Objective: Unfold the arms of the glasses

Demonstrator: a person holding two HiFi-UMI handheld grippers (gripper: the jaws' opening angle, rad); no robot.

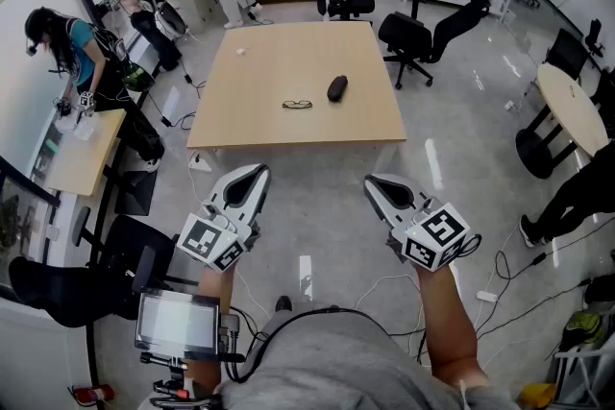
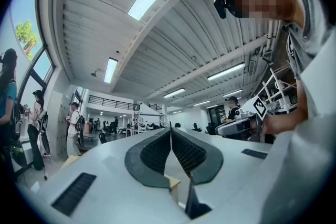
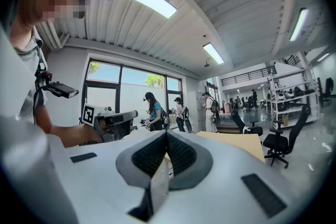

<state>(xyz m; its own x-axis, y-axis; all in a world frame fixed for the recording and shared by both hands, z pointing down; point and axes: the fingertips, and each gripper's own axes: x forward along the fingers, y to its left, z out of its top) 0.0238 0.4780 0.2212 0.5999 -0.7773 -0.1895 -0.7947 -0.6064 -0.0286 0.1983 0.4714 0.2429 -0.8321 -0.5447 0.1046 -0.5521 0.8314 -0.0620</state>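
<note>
Left gripper (image 1: 257, 171), lower left of centre: jaws pressed together, nothing between them. Right gripper (image 1: 371, 180), lower right of centre: jaws likewise closed and empty. Both hang over bare floor (image 1: 317, 206), tips aimed up-frame. Table (image 1: 279, 62), centre to upper centre: well apart from both grippers, its near edge facing them. Chairs (image 1: 430, 34), black, off the table's upper right corner: outside the approach. Case (image 1: 336, 88), dark, oval: on the table, near the glasses on their right. Glasses (image 1: 297, 104): on the table's near half at frame centre, up-frame from the gap between the grippers. Their long axis runs left to right, roughly parallel to the near edge. Whether the arms are folded is too small to tell. Left gripper judged slightly nearer. Nothing stands between grippers and glasses except open floor and the table edge. The case is the only close neighbour, on the right gripper's side.
</note>
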